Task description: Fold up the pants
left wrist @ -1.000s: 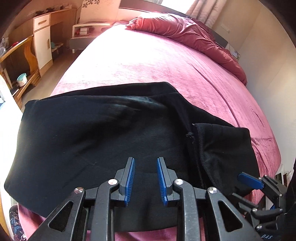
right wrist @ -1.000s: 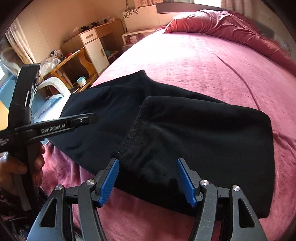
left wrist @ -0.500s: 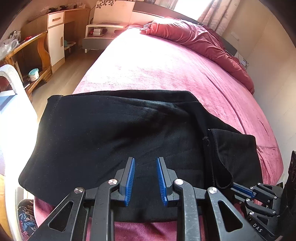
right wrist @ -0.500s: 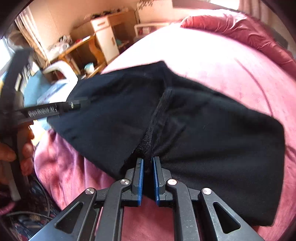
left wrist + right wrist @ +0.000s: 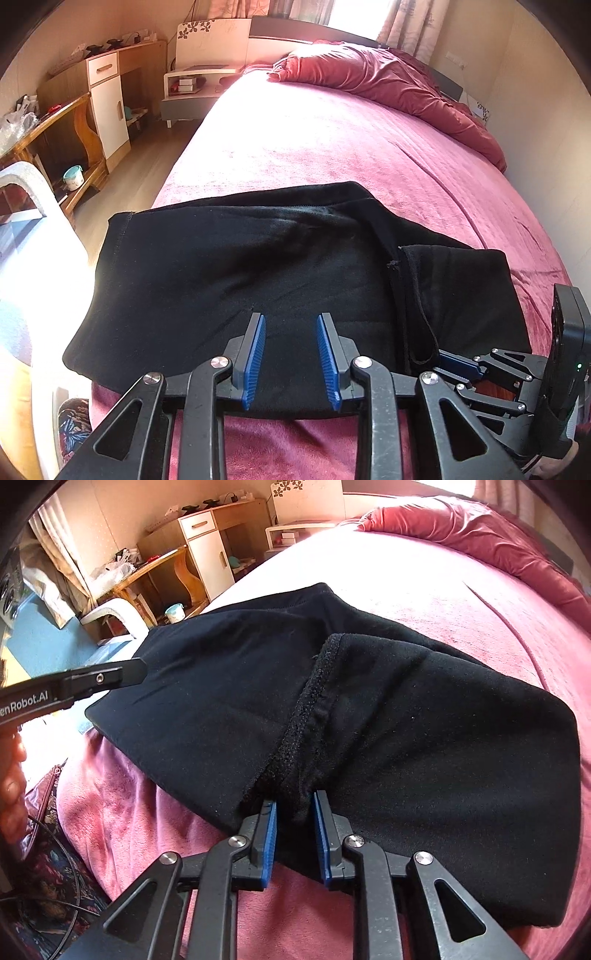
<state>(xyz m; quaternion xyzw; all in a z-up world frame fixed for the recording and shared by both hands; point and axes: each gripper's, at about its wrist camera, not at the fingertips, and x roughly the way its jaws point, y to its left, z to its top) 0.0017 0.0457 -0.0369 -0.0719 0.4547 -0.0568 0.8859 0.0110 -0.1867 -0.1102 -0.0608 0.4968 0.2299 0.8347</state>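
Note:
Black pants [image 5: 240,277] lie partly folded across the near end of a pink bed [image 5: 332,147]. My left gripper [image 5: 291,317] hovers just above their near edge; its jaws are opening and nothing is between them. My right gripper [image 5: 293,799] has a raised, bunched fold of the pants [image 5: 443,738] between its blue pads. Its jaws are opening, but the cloth still touches both pads and puckers toward them. In the left wrist view, the right gripper [image 5: 458,363] sits at the pants' lower right corner. The right wrist view shows the left gripper [image 5: 136,670] at the far left.
A crumpled red quilt [image 5: 388,81] lies at the head of the bed. To the left stand a wooden desk [image 5: 74,122], a white nightstand [image 5: 192,85] and a white chair [image 5: 22,177]. A person's hand [image 5: 11,786] holds the left gripper.
The right gripper went from wide open to shut on a fold of the pants, then parted slightly. The left gripper drew back and up, and its jaws widened a little.

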